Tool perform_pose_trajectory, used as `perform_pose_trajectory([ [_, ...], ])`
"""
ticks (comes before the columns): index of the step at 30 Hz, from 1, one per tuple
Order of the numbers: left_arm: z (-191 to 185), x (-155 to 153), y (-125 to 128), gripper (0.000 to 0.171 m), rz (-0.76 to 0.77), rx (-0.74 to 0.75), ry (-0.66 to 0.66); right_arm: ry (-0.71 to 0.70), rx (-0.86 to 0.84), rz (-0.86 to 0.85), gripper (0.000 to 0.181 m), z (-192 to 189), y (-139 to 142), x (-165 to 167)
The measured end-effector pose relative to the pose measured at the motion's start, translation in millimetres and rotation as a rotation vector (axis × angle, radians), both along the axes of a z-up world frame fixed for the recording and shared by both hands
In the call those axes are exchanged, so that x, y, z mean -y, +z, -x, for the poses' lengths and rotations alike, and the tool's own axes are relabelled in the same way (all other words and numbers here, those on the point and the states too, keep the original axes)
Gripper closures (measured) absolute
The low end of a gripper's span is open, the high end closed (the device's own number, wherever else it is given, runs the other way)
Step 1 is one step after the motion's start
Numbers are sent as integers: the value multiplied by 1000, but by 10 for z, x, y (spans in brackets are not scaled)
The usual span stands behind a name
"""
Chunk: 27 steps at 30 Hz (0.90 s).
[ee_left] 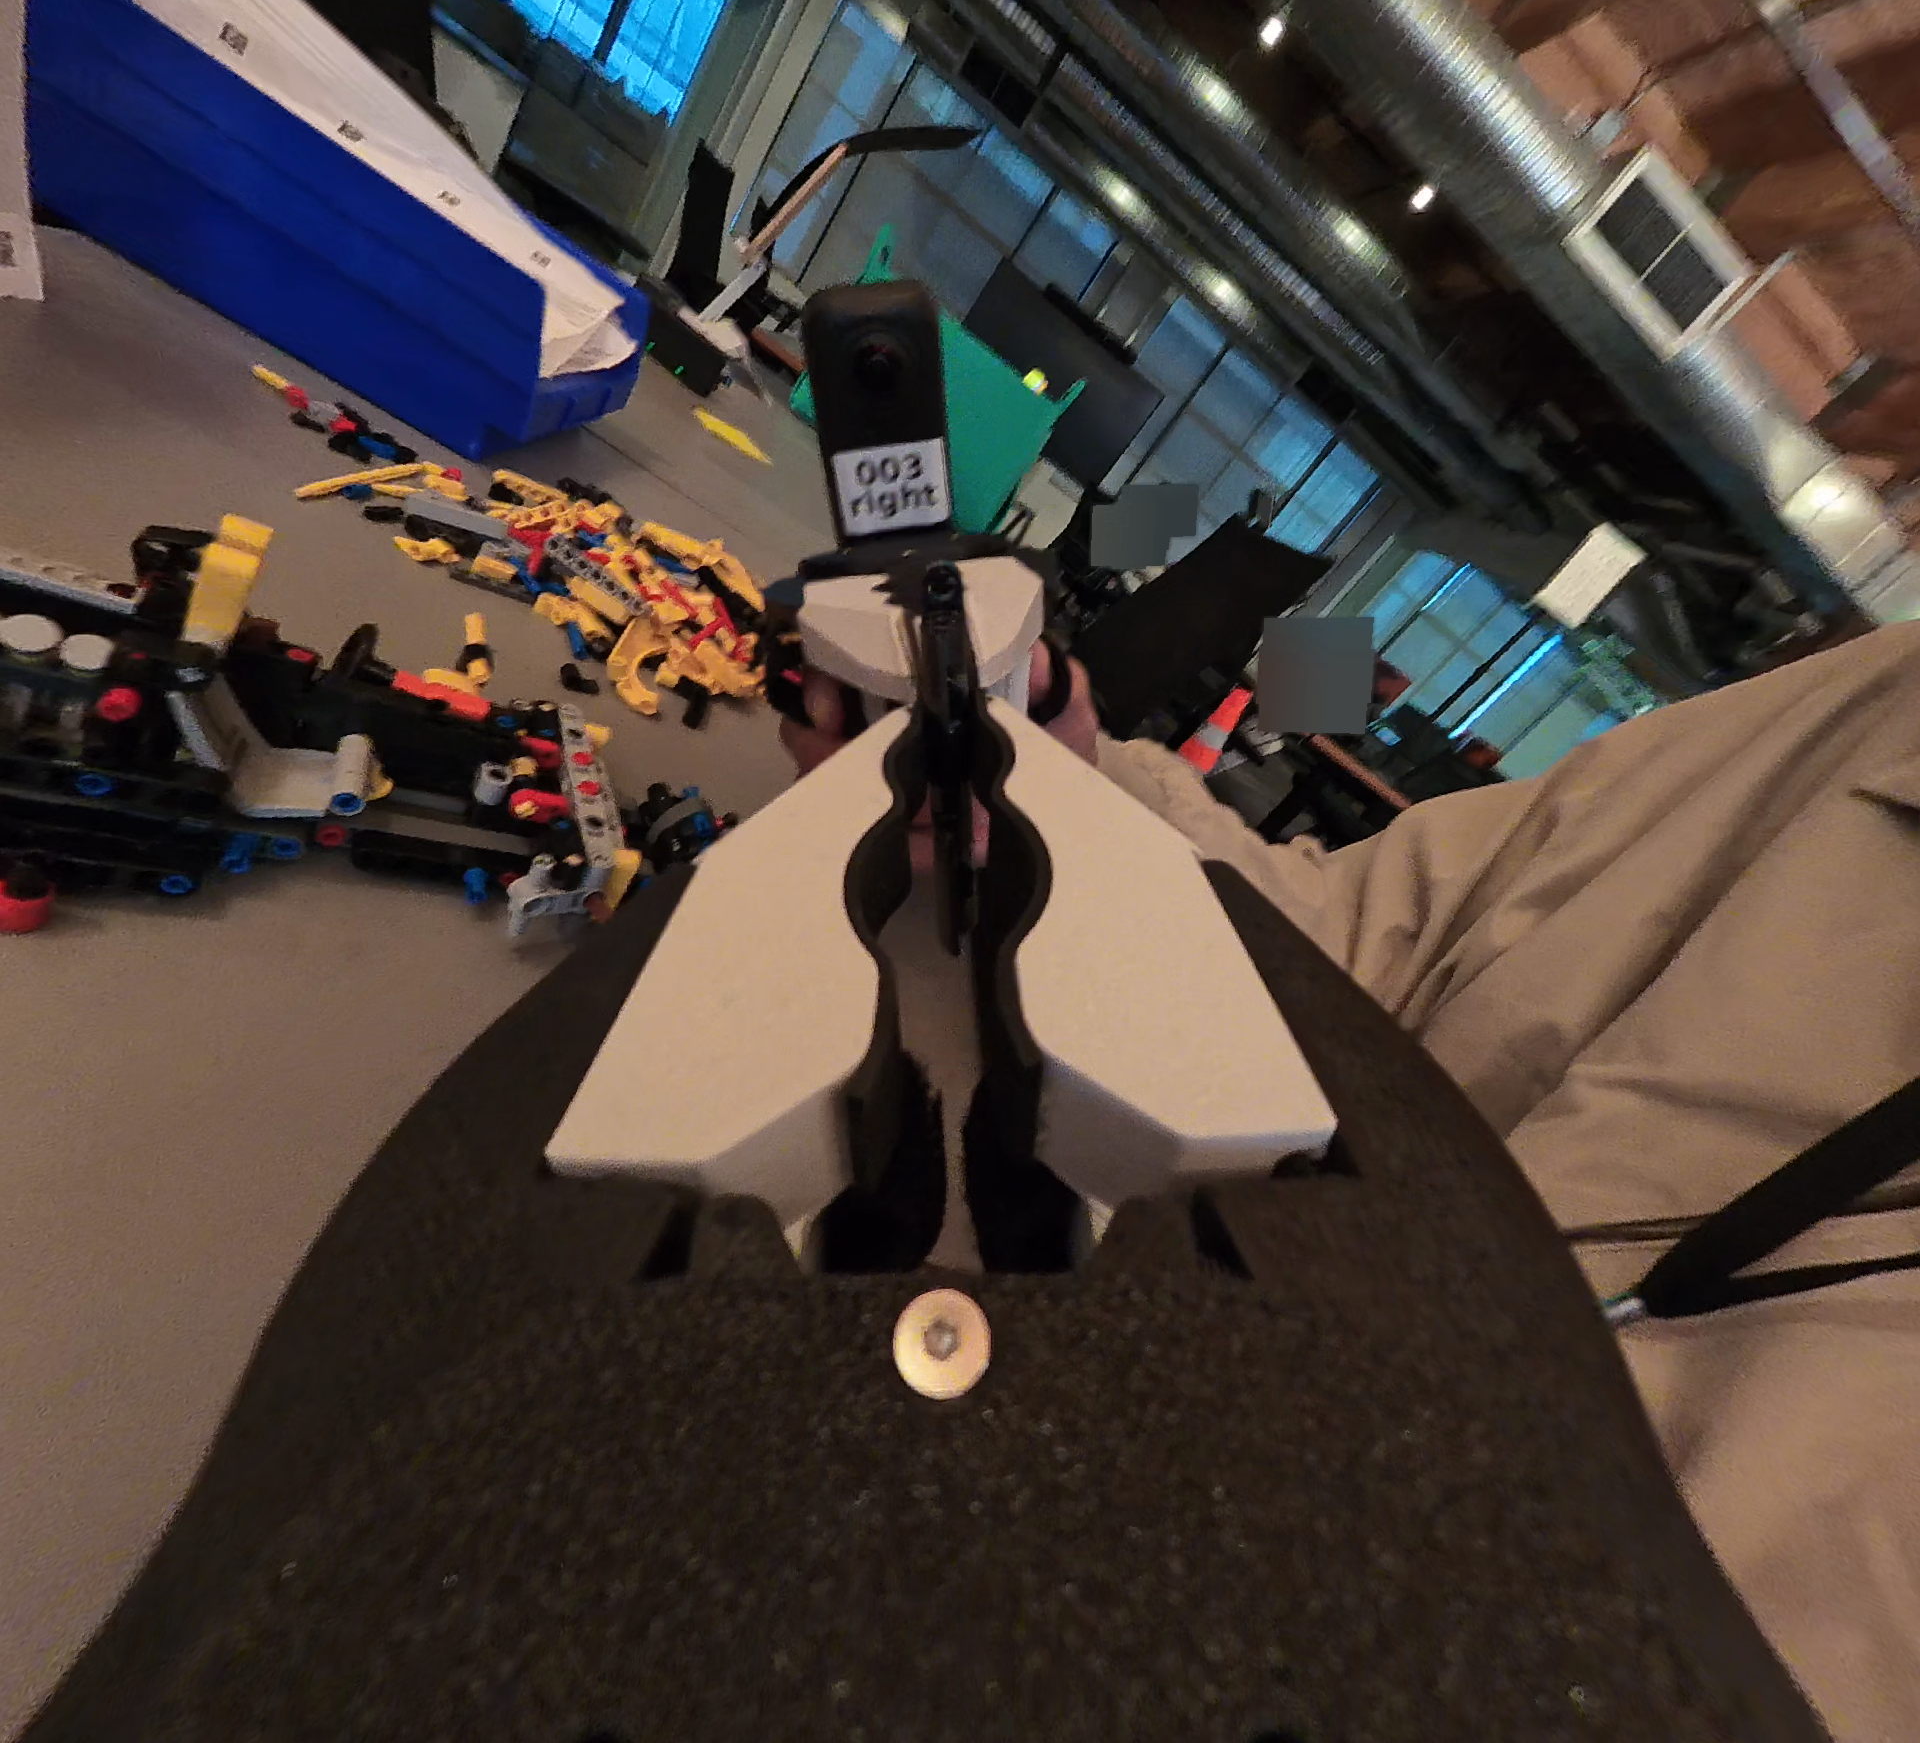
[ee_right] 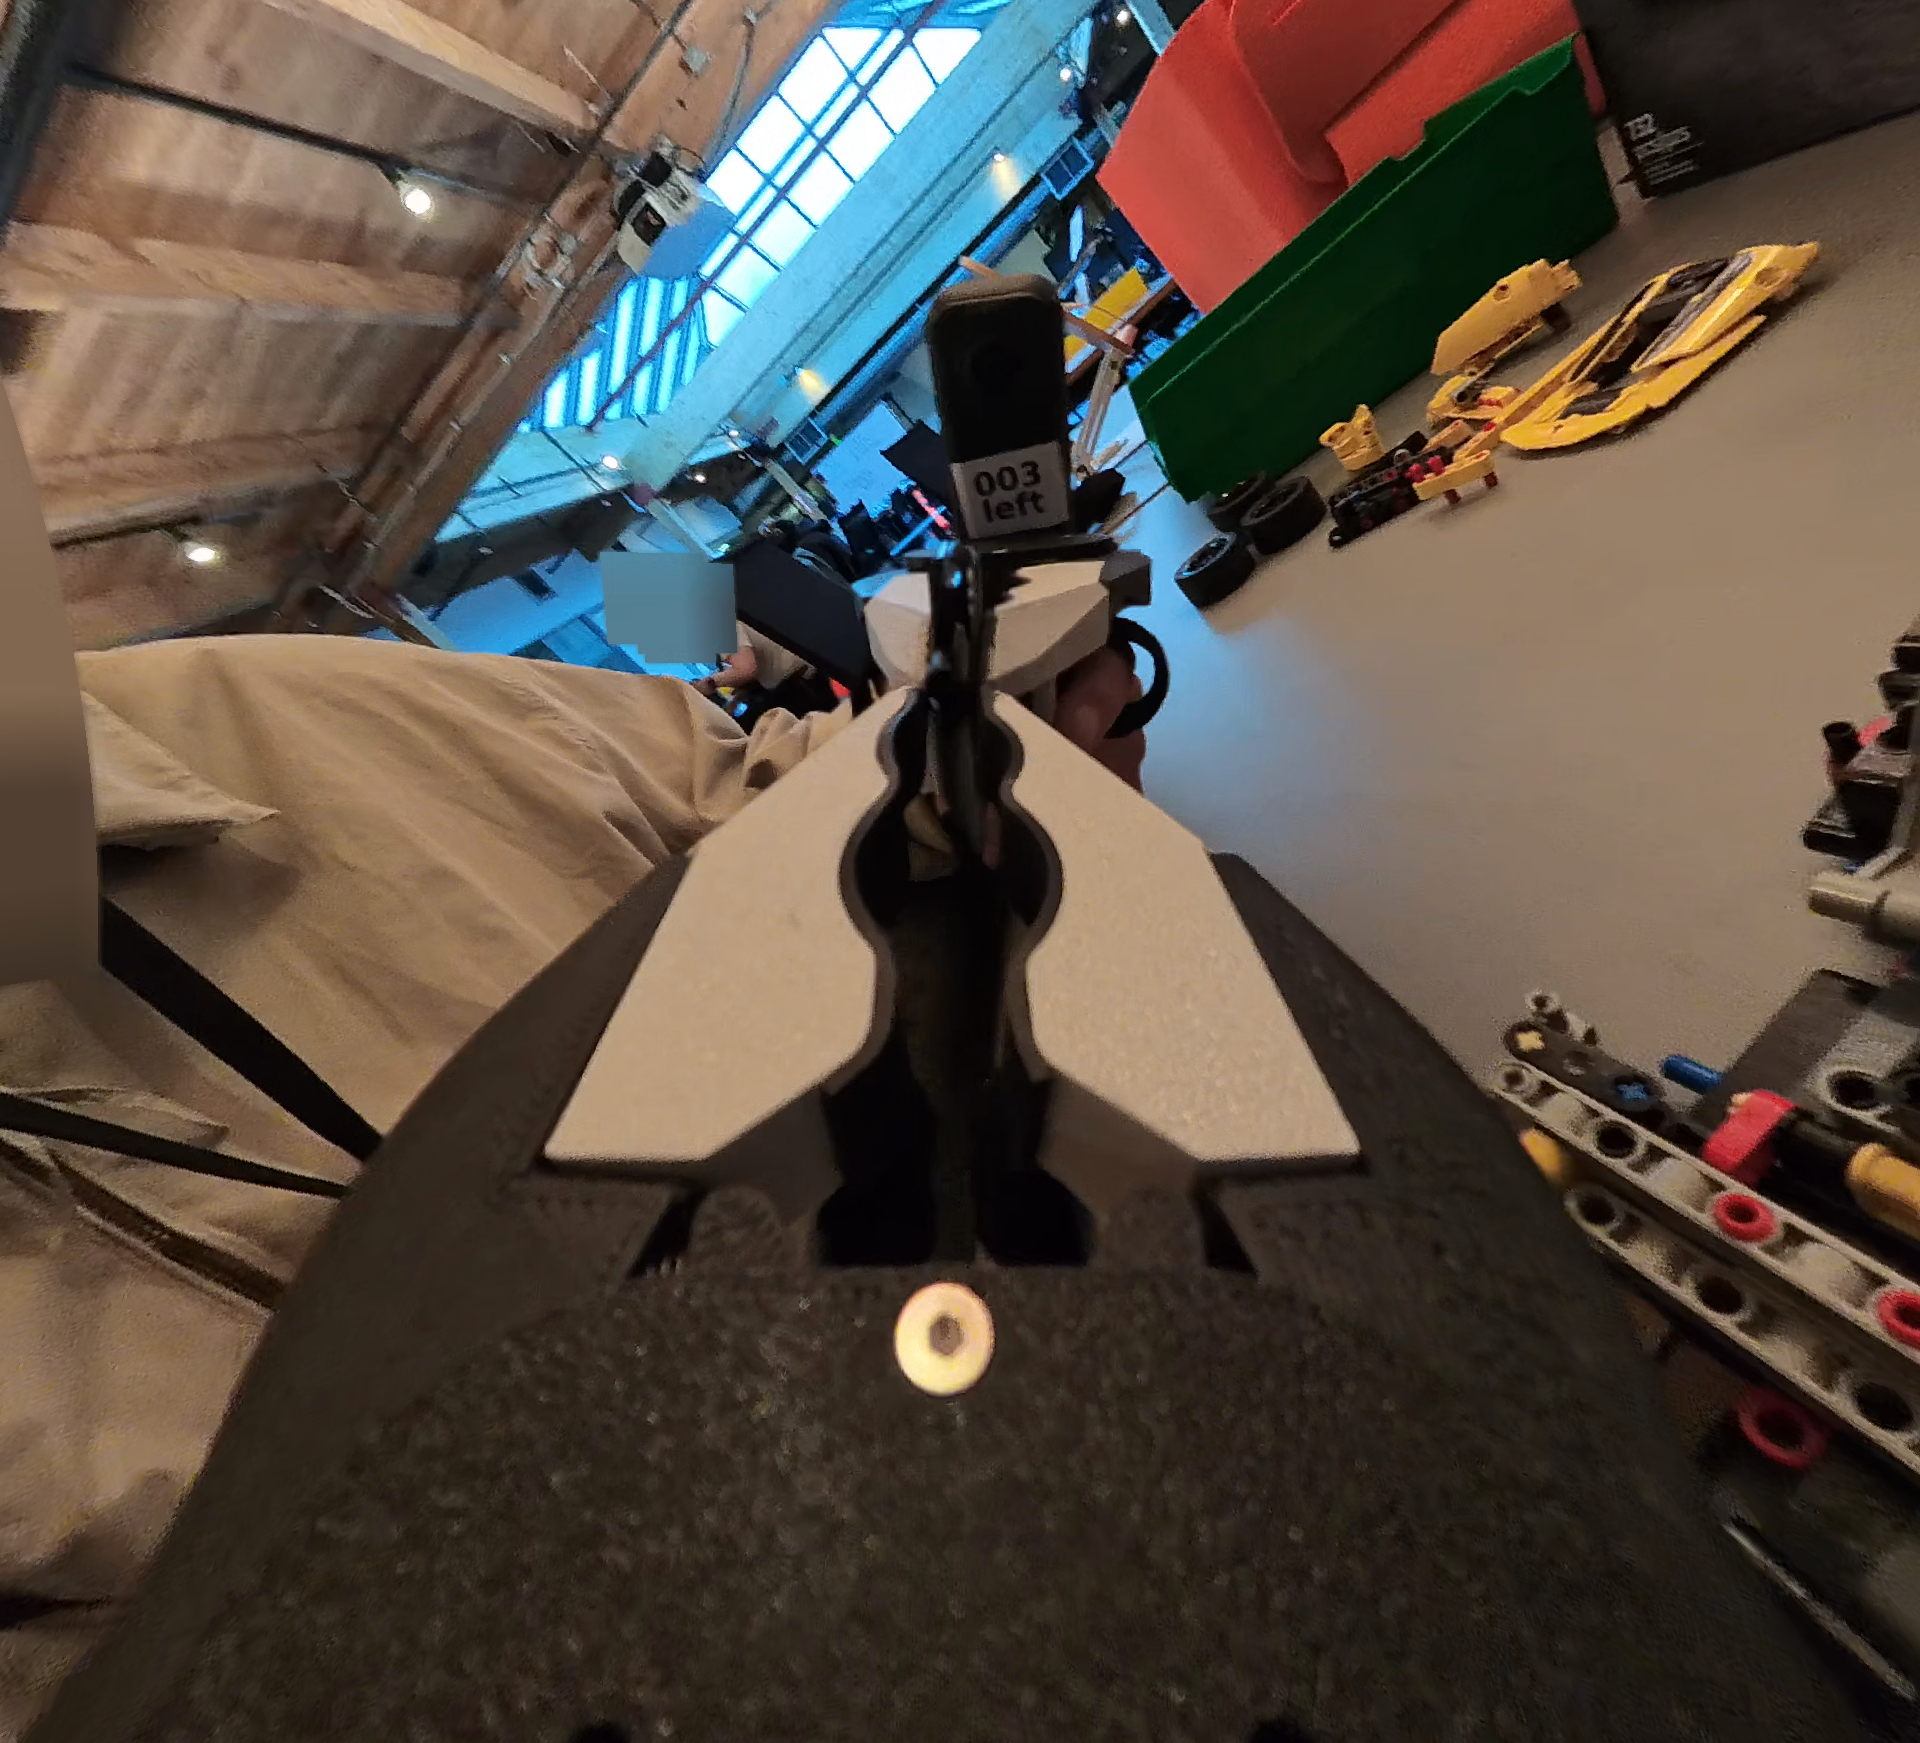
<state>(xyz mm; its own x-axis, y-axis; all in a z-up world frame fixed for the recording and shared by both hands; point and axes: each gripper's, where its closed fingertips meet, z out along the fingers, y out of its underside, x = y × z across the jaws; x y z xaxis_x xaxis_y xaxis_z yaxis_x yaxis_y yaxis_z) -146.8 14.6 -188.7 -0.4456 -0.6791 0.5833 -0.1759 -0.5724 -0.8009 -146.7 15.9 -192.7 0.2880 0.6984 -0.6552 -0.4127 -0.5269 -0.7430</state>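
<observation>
My two grippers face each other tip to tip above the grey table. In the left wrist view my left gripper [ee_left: 945, 732] is shut on a thin black bar-like brick part [ee_left: 951, 862] that runs along the gap between its fingers. The right gripper [ee_left: 940, 623], with its black camera on top, faces it and clamps the far end of the same part. In the right wrist view my right gripper [ee_right: 940, 711] is shut on the thin black part [ee_right: 966, 789], with the left gripper [ee_right: 971, 623] just beyond, held by a hand.
A partly built black brick chassis [ee_left: 312, 758] lies at the left, beside a pile of yellow loose parts [ee_left: 623, 571] and a blue bin [ee_left: 260, 166]. A green bin [ee_right: 1382, 322], red carrier [ee_right: 1299, 52], yellow body panel [ee_right: 1642, 353] and black wheels [ee_right: 1257, 519] stand farther back. A beige sleeve [ee_left: 1558, 914] is close by. Left and right tips are no more than a few centimetres apart.
</observation>
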Motion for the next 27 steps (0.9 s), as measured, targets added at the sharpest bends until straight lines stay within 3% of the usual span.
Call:
perform_pose_trajectory([
  [1,10,-23,29,165,25,13,3,6,3,4,167,25,-13,3],
  [8,-14,36,0,164,84,-20,-49,14,-22,25,176,21,-7,28],
  [11,-48,189,-126,154,-9,-70,-79,-18,-92,17,176,-100,85,15],
  [12,-61,198,-125,161,-29,-64,-65,-25,-77,24,176,-102,58,5],
  [17,-65,159,-102,164,-18,-53,-56,-35,-97,12,176,-100,86,-10],
  [20,-60,91,-105,165,-33,-49,-16,-9,-59,15,160,13,27,2],
  [23,-49,96,-99,165,-17,-50,-30,-2,-18,31,174,48,-34,-4],
  [27,-55,105,-105,165,-39,-50,-25,-11,41,17,175,32,-54,13],
])
